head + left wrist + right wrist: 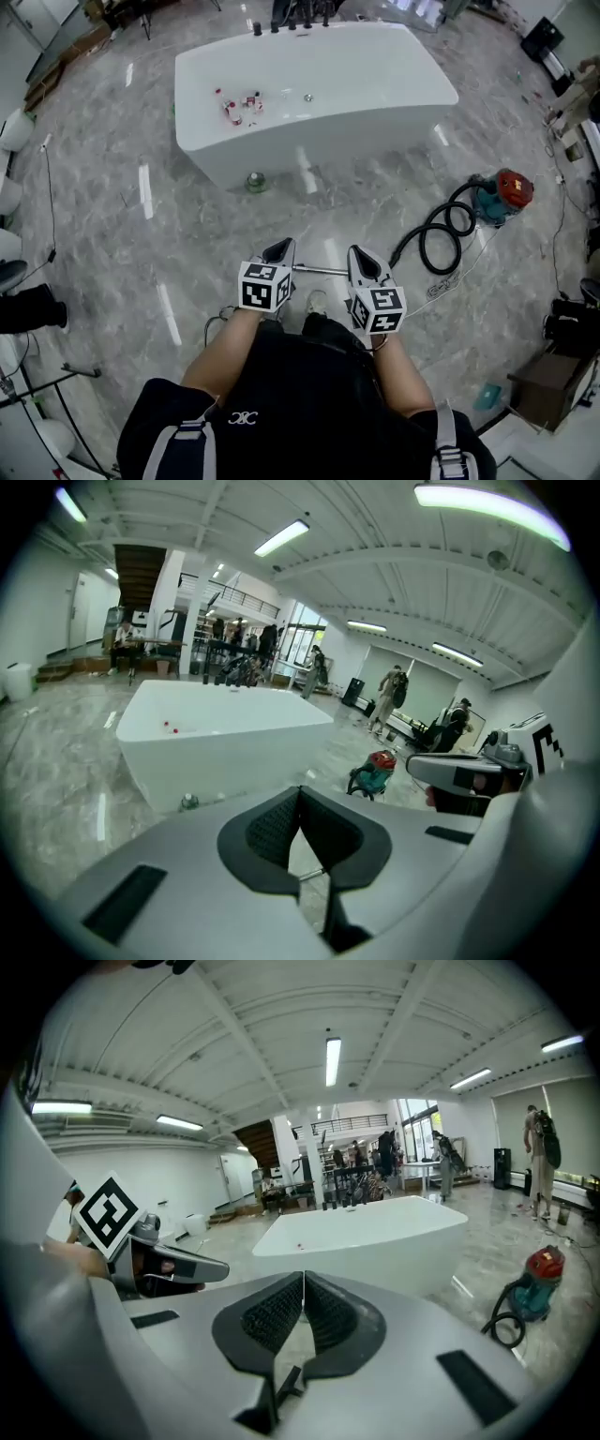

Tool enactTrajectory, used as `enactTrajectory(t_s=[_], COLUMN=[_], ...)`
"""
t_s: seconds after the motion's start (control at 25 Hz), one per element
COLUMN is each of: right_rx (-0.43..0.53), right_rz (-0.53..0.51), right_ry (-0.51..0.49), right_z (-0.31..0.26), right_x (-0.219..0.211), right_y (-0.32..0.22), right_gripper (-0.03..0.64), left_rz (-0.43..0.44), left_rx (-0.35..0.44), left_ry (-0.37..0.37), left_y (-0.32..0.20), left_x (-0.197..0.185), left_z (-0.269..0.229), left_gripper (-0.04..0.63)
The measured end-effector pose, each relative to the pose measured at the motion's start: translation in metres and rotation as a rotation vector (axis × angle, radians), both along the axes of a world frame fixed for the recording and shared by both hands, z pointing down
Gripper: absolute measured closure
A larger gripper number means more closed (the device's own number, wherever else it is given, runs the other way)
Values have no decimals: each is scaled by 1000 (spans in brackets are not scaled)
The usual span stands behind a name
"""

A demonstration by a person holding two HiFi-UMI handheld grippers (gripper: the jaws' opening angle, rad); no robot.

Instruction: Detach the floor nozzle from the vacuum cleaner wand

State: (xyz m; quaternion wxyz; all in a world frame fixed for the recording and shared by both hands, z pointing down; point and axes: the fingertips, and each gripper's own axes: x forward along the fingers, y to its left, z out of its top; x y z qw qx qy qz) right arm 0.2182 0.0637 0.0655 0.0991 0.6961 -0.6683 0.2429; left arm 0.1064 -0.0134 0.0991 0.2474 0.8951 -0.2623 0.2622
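Left tool and right tool closed, empty.
Red-topped vacuum on floor, hose coiled; wand shows between tools.

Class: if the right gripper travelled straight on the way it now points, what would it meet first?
Probably the grey floor short of the white table; depth is unclear, so possibly the table's side.

The slim silver vacuum wand lies flat on the grey marble floor.
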Motion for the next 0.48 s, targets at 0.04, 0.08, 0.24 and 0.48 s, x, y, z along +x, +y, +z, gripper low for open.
enactTrajectory(t_s=[0.04,0.08,0.24,0.48], right_rx=[-18,-35,-91,-323], right_rz=[-26,-53,-173,-403], right_ry=[-2,0,1,190], right_z=[12,25,89,232], right_x=[2,4,4,4], right_y=[0,-1,-16,-35], right_gripper=[600,600,600,598], left_rz=[-23,-43,-79,-103], left_rx=[-26,-51,-110,-189], left_ry=[-19,-37,-98,-191], left_y=[2,4,6,19], left_x=[-3,-7,-18,-38], left_z=[15,29,78,169], left_gripper=[586,586,586,586])
